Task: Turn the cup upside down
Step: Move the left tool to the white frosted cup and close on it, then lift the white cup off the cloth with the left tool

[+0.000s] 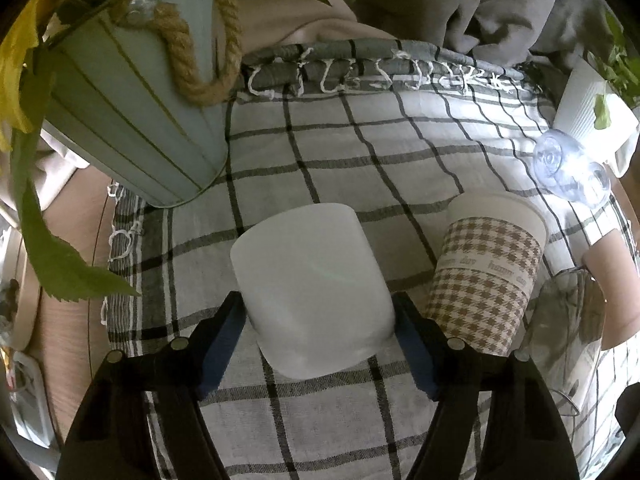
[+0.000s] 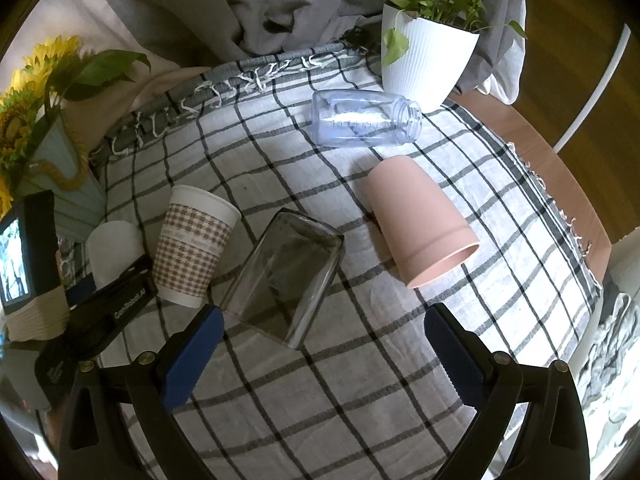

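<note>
Left hand-held gripper (image 1: 320,344) is clamped on the squat white plastic cup (image 1: 312,288), already bottom-up just left of the brown houndstooth paper cup (image 1: 486,276), so I'd guess it just needs releasing, while the right hand-held gripper (image 2: 320,344) hangs open, empty.

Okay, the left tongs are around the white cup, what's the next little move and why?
Probably release: open the left tongs and back away. The white cup already looks upside down on the checked cloth, its closed end up, beside the inverted houndstooth cup. The pads flank it closely.
</note>
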Available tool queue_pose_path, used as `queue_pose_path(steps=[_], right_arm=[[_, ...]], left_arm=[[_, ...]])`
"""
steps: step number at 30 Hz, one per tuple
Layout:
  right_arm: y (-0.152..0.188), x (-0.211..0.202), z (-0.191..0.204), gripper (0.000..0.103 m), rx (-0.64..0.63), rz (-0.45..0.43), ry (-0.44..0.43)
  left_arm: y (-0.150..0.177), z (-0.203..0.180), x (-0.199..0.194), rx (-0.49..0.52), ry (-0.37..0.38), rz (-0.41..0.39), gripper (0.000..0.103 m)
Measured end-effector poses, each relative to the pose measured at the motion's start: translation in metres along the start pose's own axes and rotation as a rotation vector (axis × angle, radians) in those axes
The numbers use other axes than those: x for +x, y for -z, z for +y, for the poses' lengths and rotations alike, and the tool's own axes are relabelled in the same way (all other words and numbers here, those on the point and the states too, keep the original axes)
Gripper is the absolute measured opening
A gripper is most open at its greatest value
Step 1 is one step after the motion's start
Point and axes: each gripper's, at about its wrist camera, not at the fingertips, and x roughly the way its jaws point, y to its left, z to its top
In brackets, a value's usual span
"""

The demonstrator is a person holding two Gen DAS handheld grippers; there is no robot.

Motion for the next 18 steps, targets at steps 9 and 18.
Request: queue_pose_path(steps=[9,18], right_arm=[[0.0,0.002,0.002,0.101,-0.013,-0.003,0.0],[0.008,-0.002,-0.003,0.101,-0.023,-0.006,-0.002]], left_arm=[[0.002,0.001,-0.015,0.008,-0.02,-0.043,0.073],[0.017,-0.001,-0.056,0.034,-0.039,-0.115,0.073]])
